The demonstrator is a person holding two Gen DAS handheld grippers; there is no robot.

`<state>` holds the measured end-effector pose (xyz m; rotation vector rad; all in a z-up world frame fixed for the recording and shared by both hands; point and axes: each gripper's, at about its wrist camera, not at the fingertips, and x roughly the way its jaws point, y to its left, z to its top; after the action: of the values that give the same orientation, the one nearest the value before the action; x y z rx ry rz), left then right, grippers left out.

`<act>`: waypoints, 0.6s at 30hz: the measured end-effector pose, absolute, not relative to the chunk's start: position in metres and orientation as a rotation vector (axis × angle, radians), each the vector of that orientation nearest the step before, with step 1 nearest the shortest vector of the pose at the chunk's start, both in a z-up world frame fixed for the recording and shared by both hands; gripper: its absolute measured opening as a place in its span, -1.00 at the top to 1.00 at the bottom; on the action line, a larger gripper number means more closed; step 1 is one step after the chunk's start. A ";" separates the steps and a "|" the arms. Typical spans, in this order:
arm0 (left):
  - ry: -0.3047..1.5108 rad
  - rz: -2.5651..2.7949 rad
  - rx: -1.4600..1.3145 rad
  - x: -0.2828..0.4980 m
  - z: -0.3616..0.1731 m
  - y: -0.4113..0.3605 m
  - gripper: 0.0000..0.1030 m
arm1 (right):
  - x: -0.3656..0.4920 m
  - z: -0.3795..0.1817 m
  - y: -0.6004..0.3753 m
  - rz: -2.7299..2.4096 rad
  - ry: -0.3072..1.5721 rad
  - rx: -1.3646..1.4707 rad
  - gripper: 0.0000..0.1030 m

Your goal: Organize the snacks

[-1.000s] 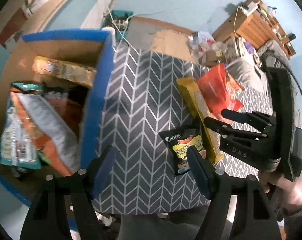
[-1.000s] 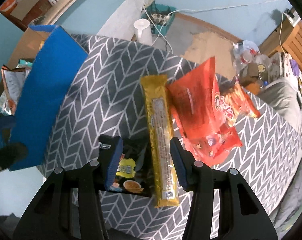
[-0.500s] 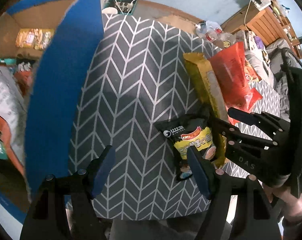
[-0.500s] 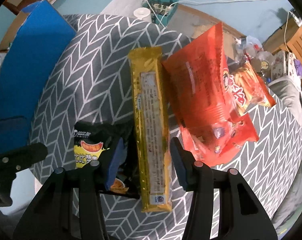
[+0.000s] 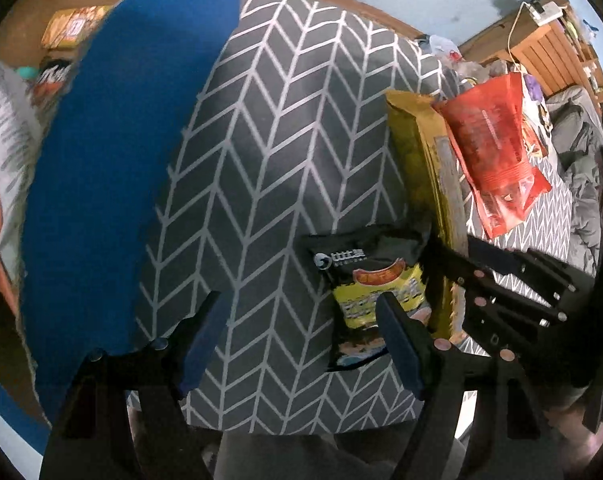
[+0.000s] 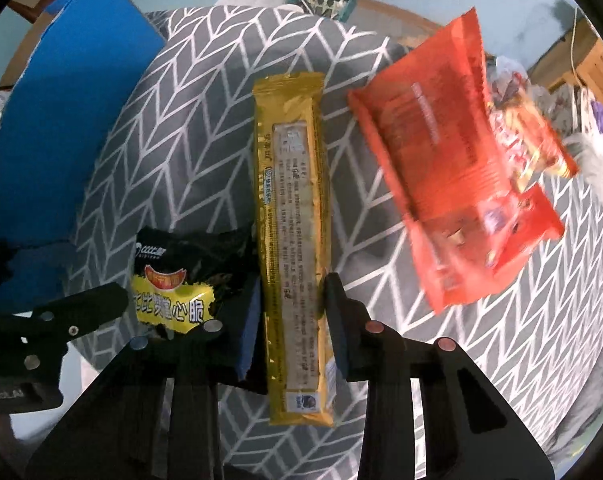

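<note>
A long gold snack pack [image 6: 293,216] lies lengthwise on the grey chevron cloth [image 6: 197,120]. My right gripper [image 6: 291,312] has a finger on each side of its near end, the jaws narrowed to the pack's width. A small black and yellow snack bag [image 6: 173,280] lies just left of it, and a red bag [image 6: 453,184] lies to the right. My left gripper [image 5: 301,336] is open and empty over the cloth; the black bag [image 5: 369,280] sits by its right finger. The gold pack [image 5: 421,176] and red bag [image 5: 493,152] also show there.
A blue-walled cardboard box [image 5: 113,160] holding several snack bags [image 5: 5,128] stands left of the cloth. The cloth's near edge [image 5: 301,424] drops off below my fingers. A wooden shelf [image 5: 541,40] and floor clutter lie beyond.
My left gripper has swung right, away from the box toward the black bag. My right gripper has moved forward and right, from straddling the black bag and gold pack to closing around the gold pack alone.
</note>
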<state>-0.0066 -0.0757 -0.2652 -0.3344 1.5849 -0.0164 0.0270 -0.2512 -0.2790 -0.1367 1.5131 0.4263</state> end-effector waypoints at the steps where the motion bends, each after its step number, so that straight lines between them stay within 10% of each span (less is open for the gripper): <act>1: 1.585 -0.014 -0.343 -0.009 -0.265 -0.073 -0.53 | 0.025 -0.279 -0.249 0.428 1.520 -0.122 0.39; 18: 1.632 -0.014 -0.403 -0.011 -0.275 -0.099 -0.61 | -0.056 -0.282 -0.289 0.360 1.509 -0.169 0.40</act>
<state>-0.0114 -0.0994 -0.2751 -0.4026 1.6325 -0.0135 -0.0561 -0.2888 -0.2816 -0.1695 1.5086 0.3601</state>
